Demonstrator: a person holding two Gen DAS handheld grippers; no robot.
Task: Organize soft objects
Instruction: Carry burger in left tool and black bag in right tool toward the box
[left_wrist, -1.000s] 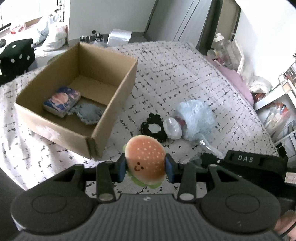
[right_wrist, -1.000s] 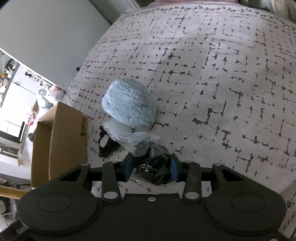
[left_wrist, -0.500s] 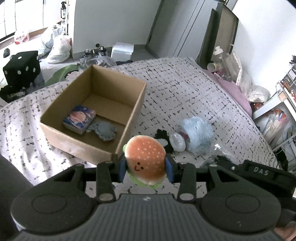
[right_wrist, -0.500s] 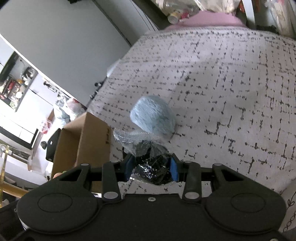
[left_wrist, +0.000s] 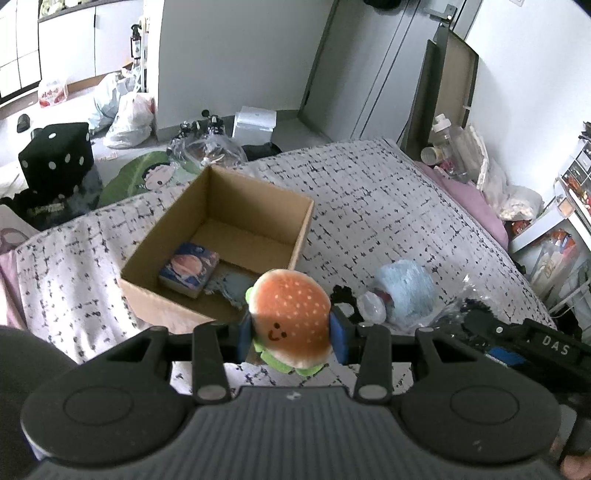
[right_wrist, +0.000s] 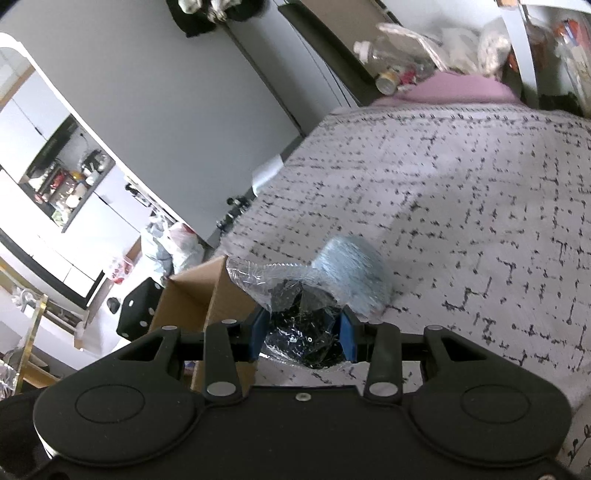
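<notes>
The left gripper (left_wrist: 291, 334) is clamped on a smiling burger plush (left_wrist: 290, 317), held in the air just in front of the open cardboard box (left_wrist: 218, 258) on the bed (left_wrist: 388, 206). Inside that box lie a small planet-print pack (left_wrist: 189, 269) and a grey-blue soft piece (left_wrist: 231, 290). The right gripper (right_wrist: 303, 338) squeezes a dark bundle in crinkly clear plastic (right_wrist: 304, 339), up off the bed, with a fluffy blue plush (right_wrist: 354, 273) on the bedcover just beyond it.
</notes>
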